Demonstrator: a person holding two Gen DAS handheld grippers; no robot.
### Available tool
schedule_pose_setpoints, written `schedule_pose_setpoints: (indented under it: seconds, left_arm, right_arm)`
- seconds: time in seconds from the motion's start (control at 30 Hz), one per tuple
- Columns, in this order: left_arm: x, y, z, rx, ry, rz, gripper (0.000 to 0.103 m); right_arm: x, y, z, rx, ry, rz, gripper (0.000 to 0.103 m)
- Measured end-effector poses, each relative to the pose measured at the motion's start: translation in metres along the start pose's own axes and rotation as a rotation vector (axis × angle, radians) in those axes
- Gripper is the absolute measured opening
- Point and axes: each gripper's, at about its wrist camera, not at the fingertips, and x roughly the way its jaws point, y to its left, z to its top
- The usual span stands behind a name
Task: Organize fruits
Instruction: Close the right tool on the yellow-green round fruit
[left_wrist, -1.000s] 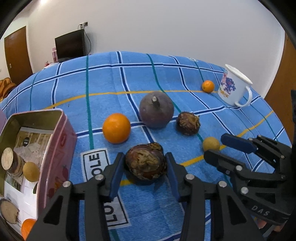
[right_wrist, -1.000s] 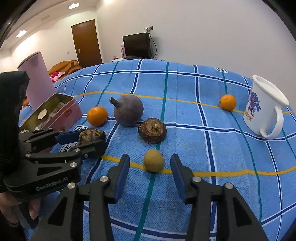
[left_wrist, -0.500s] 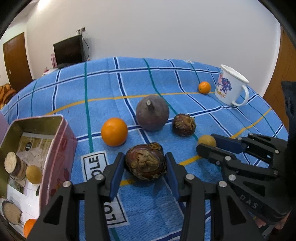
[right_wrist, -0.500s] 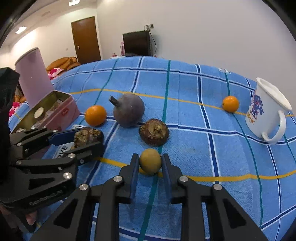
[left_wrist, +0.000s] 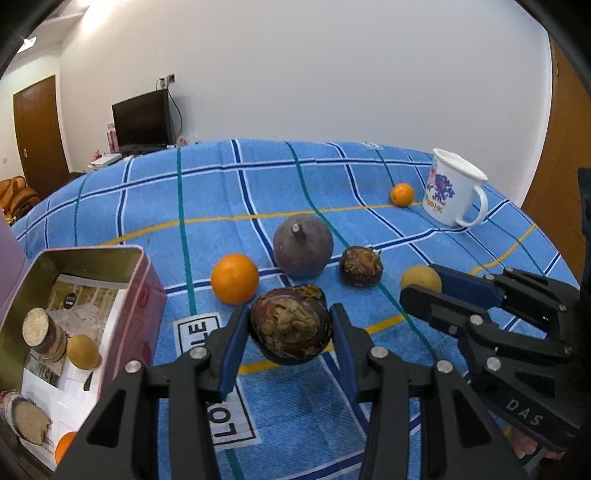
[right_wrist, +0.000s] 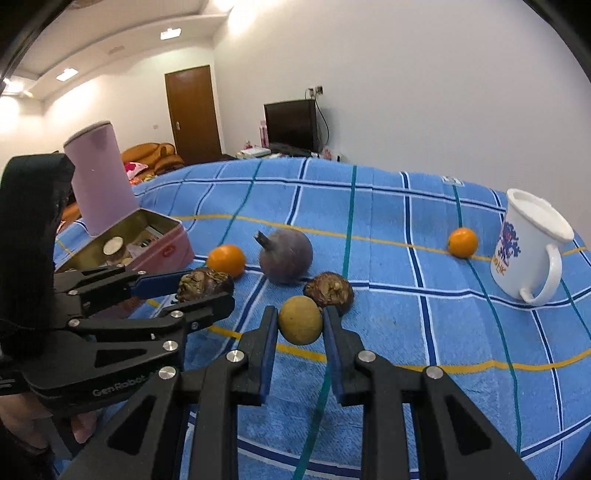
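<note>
My left gripper (left_wrist: 290, 334) is shut on a wrinkled dark brown fruit (left_wrist: 290, 328) and holds it above the blue checked cloth; it also shows in the right wrist view (right_wrist: 205, 284). My right gripper (right_wrist: 300, 325) is shut on a small yellow-brown round fruit (right_wrist: 300, 325), lifted off the cloth; that fruit shows in the left wrist view (left_wrist: 420, 278). On the cloth lie an orange (left_wrist: 235, 277), a big purple-grey fruit (left_wrist: 303, 245), another wrinkled brown fruit (left_wrist: 361, 266) and a small orange (left_wrist: 402, 194).
An open pink tin box (left_wrist: 146, 280) at the left holds several fruits and a paper card. A tall pink canister (right_wrist: 99, 181) stands behind it. A white printed mug (left_wrist: 452, 192) stands at the far right by the small orange.
Both grippers have risen with their fruits off the cloth. A second ago the right gripper was open around the yellow-brown fruit; it has since shut on it.
</note>
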Motion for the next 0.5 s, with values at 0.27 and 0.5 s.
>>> schedule_pose_setpoints:
  seconds: [0.27, 0.5]
  left_arm:
    - [-0.011, -0.003, -0.001, 0.017, -0.053, 0.015, 0.046]
    - [-0.018, -0.004, -0.003, 0.026, -0.091, 0.03, 0.046]
  right_arm:
    - [-0.009, 0.004, -0.002, -0.013, -0.051, 0.015, 0.026]
    - [-0.014, 0.006, -0.002, -0.013, -0.077, 0.026, 0.026]
